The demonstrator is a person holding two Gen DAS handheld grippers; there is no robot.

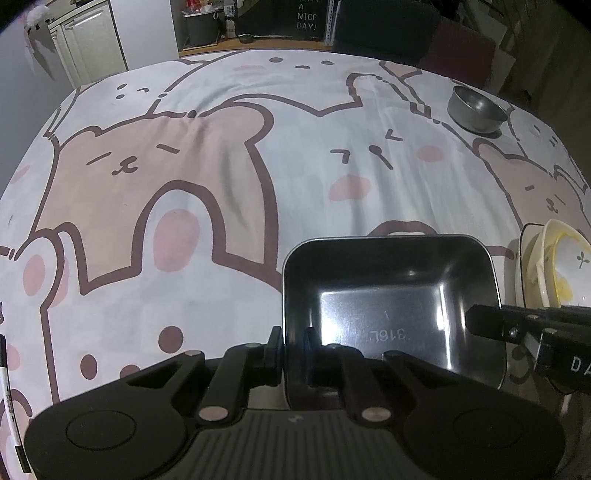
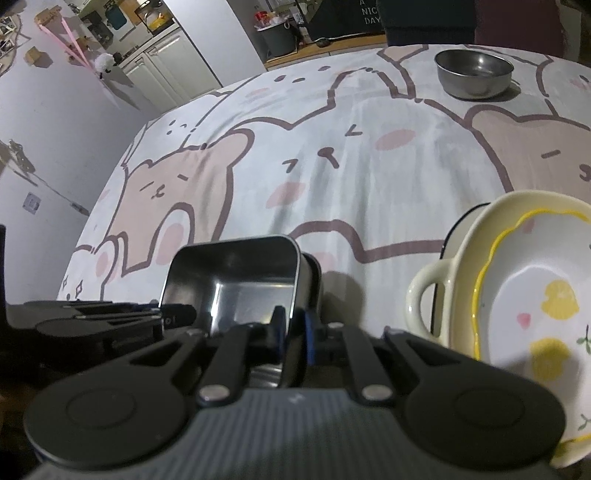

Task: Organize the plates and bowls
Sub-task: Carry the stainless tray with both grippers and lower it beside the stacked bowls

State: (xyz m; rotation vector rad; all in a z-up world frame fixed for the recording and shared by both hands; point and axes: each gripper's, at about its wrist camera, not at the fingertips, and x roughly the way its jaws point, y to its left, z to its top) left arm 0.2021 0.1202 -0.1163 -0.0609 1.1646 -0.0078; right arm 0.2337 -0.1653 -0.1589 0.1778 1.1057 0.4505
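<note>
Both tongs grasp one rectangular steel tray (image 1: 388, 295) near the table's (image 1: 184, 166) front edge: the left tongs (image 1: 293, 354) clenched on its left wall, the right tongs (image 2: 293, 332) on its right wall. Beside it, toward the right edge, stacked ceramic bowls (image 2: 517, 288). A round steel bowl (image 1: 476, 109) sits at the far right corner.

A cartoon bear-and-rabbit tablecloth (image 1: 229, 155) spreads ahead of the hand-held gripper; beyond it stand white cabinets (image 1: 92, 48), a grey bin (image 1: 201, 29) and a black "NICE DAY" sign (image 1: 306, 18).
</note>
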